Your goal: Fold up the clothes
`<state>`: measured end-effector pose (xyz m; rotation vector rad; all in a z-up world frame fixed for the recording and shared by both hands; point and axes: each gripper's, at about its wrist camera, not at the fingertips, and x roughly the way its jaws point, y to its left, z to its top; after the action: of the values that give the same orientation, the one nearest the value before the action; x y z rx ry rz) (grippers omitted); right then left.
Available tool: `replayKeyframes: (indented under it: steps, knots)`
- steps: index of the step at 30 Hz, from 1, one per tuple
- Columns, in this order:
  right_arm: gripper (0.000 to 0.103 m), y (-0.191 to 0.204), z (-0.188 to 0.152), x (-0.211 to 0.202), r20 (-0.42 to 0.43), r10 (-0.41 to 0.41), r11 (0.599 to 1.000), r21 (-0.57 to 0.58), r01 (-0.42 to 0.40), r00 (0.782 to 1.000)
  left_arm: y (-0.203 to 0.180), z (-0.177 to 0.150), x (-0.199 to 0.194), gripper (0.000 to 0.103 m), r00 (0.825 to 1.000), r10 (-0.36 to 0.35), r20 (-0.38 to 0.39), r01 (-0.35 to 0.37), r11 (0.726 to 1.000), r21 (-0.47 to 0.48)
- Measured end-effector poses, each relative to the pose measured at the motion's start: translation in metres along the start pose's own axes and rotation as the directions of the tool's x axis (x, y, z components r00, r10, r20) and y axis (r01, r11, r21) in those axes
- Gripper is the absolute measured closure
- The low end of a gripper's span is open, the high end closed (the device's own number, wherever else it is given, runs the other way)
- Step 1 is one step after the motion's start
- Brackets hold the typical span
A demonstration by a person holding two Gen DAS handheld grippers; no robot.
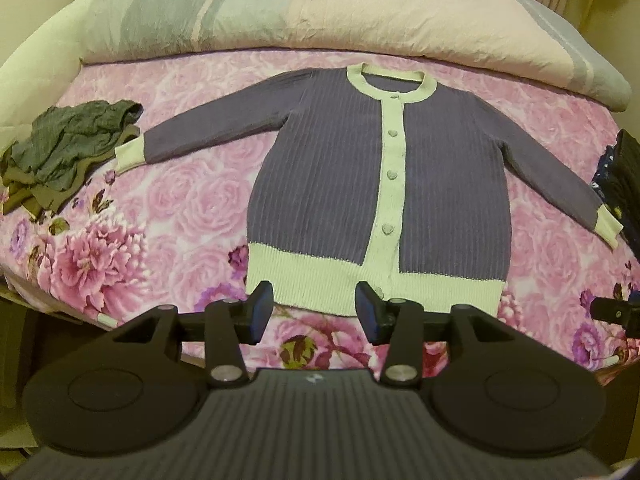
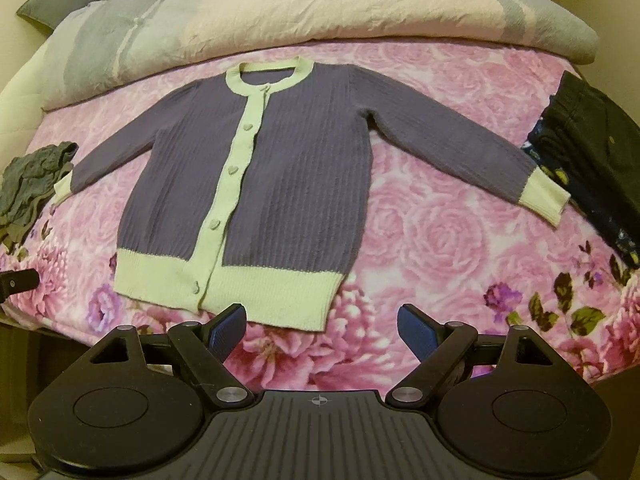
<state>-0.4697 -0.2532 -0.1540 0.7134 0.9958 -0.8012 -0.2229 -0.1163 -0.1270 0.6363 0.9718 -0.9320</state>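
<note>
A purple ribbed cardigan (image 1: 332, 168) with pale green trim lies flat and buttoned on the pink floral bed, both sleeves spread out; it also shows in the right wrist view (image 2: 296, 168). My left gripper (image 1: 314, 310) is open and empty, just short of the cardigan's pale green hem (image 1: 304, 280). My right gripper (image 2: 322, 330) is open and empty, near the hem's right corner (image 2: 320, 296). The tip of the right gripper shows at the left wrist view's right edge (image 1: 616, 314).
A crumpled grey-green garment (image 1: 68, 152) lies by the left cuff. Dark folded clothes (image 2: 592, 160) lie by the right cuff. A rolled duvet (image 1: 320, 12) runs along the far side of the bed. The bed's front edge (image 1: 100, 320) is just below the grippers.
</note>
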Motion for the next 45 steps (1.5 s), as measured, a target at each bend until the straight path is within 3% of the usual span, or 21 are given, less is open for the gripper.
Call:
replayKeyframes:
  steps: [19,45]
  knots:
    - [0.018,0.000,-0.011,-0.015,-0.011,-0.036,0.999,0.023,0.036,0.999,-0.009,-0.006,-0.008,0.061,0.999,-0.042,-0.013,0.043,0.997,0.061]
    - [0.018,0.034,0.008,-0.007,-0.001,-0.001,0.995,-0.104,0.001,1.000,0.023,-0.004,-0.014,0.059,1.000,0.009,0.001,-0.009,0.998,-0.058]
